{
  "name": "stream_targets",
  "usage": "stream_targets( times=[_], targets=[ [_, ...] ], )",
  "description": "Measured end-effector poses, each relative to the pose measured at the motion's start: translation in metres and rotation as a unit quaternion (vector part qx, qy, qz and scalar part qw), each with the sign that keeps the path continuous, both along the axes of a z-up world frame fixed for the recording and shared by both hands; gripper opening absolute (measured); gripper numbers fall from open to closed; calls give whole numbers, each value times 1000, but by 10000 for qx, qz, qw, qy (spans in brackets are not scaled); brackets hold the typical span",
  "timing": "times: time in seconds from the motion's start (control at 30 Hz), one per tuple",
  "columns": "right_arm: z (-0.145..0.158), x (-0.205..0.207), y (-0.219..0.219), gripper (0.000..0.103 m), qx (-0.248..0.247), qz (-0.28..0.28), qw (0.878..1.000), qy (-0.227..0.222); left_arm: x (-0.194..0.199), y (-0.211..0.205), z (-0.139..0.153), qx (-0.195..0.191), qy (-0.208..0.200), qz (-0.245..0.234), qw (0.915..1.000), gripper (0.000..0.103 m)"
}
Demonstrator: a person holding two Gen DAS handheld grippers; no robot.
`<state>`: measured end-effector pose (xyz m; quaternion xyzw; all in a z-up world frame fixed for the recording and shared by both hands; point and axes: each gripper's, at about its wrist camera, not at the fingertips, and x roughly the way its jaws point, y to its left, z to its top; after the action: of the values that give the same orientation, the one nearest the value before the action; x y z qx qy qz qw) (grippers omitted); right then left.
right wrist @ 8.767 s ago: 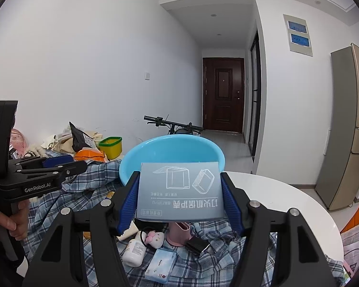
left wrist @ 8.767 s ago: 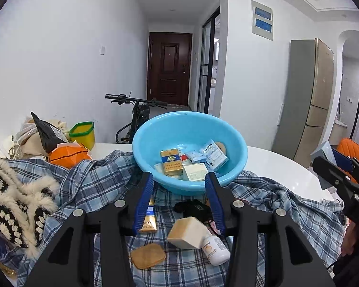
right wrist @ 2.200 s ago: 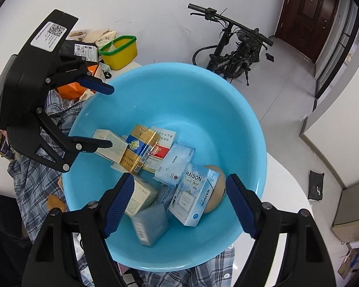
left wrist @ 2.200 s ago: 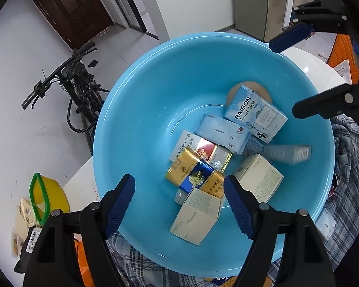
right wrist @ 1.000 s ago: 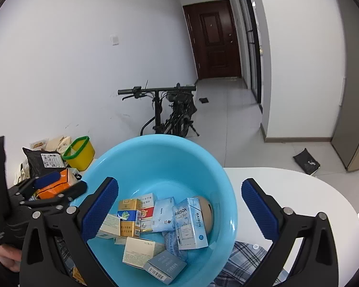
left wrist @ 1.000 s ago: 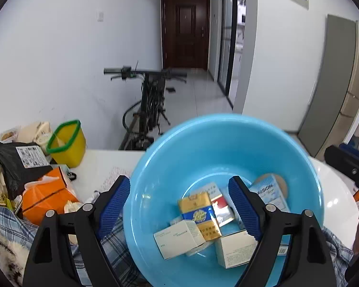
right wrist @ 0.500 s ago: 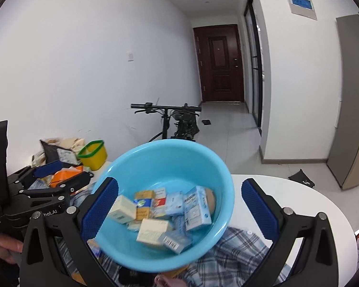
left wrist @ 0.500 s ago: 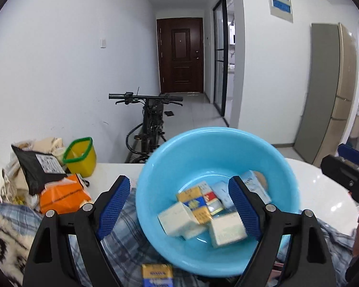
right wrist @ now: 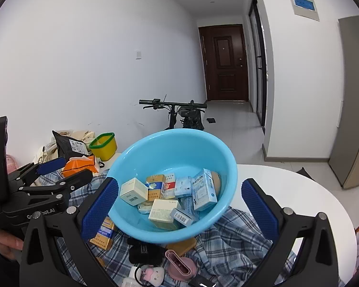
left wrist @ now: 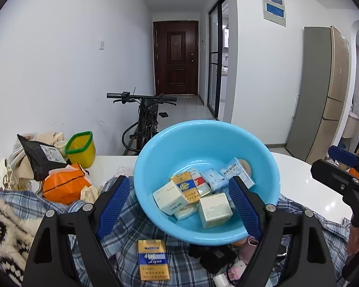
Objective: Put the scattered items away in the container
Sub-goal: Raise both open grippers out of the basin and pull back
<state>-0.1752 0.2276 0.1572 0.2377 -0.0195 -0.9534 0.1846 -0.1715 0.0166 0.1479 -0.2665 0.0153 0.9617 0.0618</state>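
Both grippers, left gripper (left wrist: 180, 205) and right gripper (right wrist: 179, 205), have backed off the basin (left wrist: 203, 141), wide open and empty; yellow pack (left wrist: 152, 259) below remains.

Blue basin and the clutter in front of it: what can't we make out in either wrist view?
- Blue basin: its base, both views; its own wall hides it.
- Round tan item: right wrist, mostly behind the RAISON box.
- White bottle: right wrist, cut off by the bottom edge.
- Yellow pack: right wrist, partly behind the right claw finger.
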Motion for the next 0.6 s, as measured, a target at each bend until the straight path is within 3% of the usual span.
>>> stream_targets(
  times=[0.2,0.37,0.6],
  targets=[
    [-12,25,4,102,221,-49,9997,-38,31,2,-1,-172,194,61,9996,86],
    [-22,48,9,103,-7,152,9996,-254,52,2,-5,-69,92,-147,9998,86],
    [-13,69,7,102,147,26,9998,145,70,8,-7,-165,126,-232,9995,86]
  ],
)
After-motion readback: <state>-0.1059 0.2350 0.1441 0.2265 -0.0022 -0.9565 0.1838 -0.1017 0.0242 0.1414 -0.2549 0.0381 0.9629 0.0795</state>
